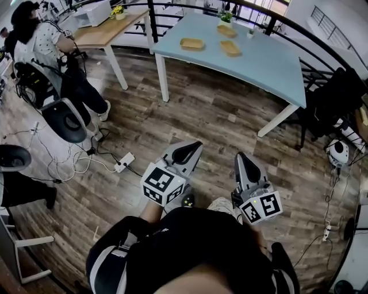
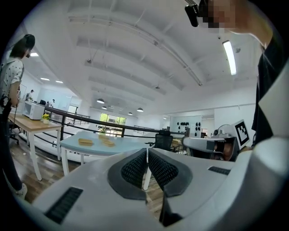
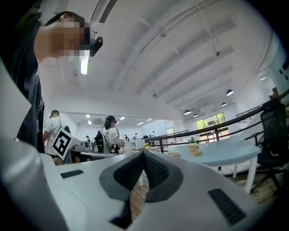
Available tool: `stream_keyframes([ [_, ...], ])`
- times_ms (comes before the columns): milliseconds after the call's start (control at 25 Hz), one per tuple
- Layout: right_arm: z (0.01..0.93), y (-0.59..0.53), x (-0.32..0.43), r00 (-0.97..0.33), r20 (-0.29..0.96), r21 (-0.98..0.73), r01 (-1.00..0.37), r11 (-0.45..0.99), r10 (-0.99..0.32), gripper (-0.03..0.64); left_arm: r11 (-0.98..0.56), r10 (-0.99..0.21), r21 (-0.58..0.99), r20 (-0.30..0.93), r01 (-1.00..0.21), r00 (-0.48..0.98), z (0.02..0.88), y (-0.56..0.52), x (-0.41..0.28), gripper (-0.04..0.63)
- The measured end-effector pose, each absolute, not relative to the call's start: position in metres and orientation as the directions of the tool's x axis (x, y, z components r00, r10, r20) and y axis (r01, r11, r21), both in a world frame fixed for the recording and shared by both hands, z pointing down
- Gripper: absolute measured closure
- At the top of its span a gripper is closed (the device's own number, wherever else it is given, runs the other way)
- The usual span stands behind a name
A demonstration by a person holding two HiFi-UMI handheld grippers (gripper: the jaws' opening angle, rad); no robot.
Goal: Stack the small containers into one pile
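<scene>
Three shallow tan containers point(image 1: 192, 43) point(image 1: 226, 31) point(image 1: 230, 48) lie apart on the light blue table point(image 1: 259, 63) at the far side of the room. Both grippers hang over the wooden floor, well short of the table. My left gripper point(image 1: 191, 148) is shut with nothing between its pads, and so is my right gripper point(image 1: 242, 158). In the left gripper view the closed left gripper point(image 2: 147, 164) points toward the table point(image 2: 90, 146), where two containers point(image 2: 85, 141) point(image 2: 107, 141) show. In the right gripper view the closed right gripper point(image 3: 143, 168) faces containers point(image 3: 174, 154) point(image 3: 195, 152).
A small potted plant point(image 1: 225, 17) stands on the blue table. A wooden desk point(image 1: 106, 31) with a white appliance is at the back left, with a seated person point(image 1: 40, 46) beside it. A power strip point(image 1: 123, 162) and cables lie on the floor. A black railing point(image 1: 299, 40) runs behind the table.
</scene>
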State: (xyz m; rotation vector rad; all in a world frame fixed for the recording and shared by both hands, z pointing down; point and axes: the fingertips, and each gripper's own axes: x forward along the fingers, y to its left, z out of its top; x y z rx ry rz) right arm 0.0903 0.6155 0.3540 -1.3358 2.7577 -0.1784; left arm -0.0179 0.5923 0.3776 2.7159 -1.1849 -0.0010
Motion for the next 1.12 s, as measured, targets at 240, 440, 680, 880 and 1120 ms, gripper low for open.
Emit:
stream_keyframes([
  [240, 0.355, 0.606, 0.107, -0.580, -0.016, -0.143, -0.805, 0.576, -0.815, 0.615, -0.702, -0.692, 0.160, 0.075, -0.694, 0.718, 0.379, 0.580, 0.000, 0.574],
  [440, 0.357, 0.579, 0.113, -0.598, -0.039, -0.161, -0.787, 0.595, -0.801, 0.615, -0.689, -0.705, 0.147, 0.086, -0.709, 0.703, 0.380, 0.560, 0.005, 0.574],
  [680, 0.354, 0.539, 0.117, -0.645, -0.076, -0.184, -0.741, 0.646, -0.761, 0.615, -0.654, -0.739, 0.134, 0.096, -0.745, 0.666, 0.375, 0.526, 0.010, 0.575],
  [880, 0.364, 0.502, 0.127, -0.662, -0.081, -0.225, -0.716, 0.661, -0.745, 0.615, -0.636, -0.754, 0.109, 0.123, -0.764, 0.646, 0.377, 0.495, 0.019, 0.574],
  [1120, 0.372, 0.455, 0.143, -0.677, -0.087, -0.254, -0.695, 0.673, -0.731, 0.615, -0.616, -0.770, 0.076, 0.150, -0.784, 0.620, 0.382, 0.458, 0.032, 0.574],
])
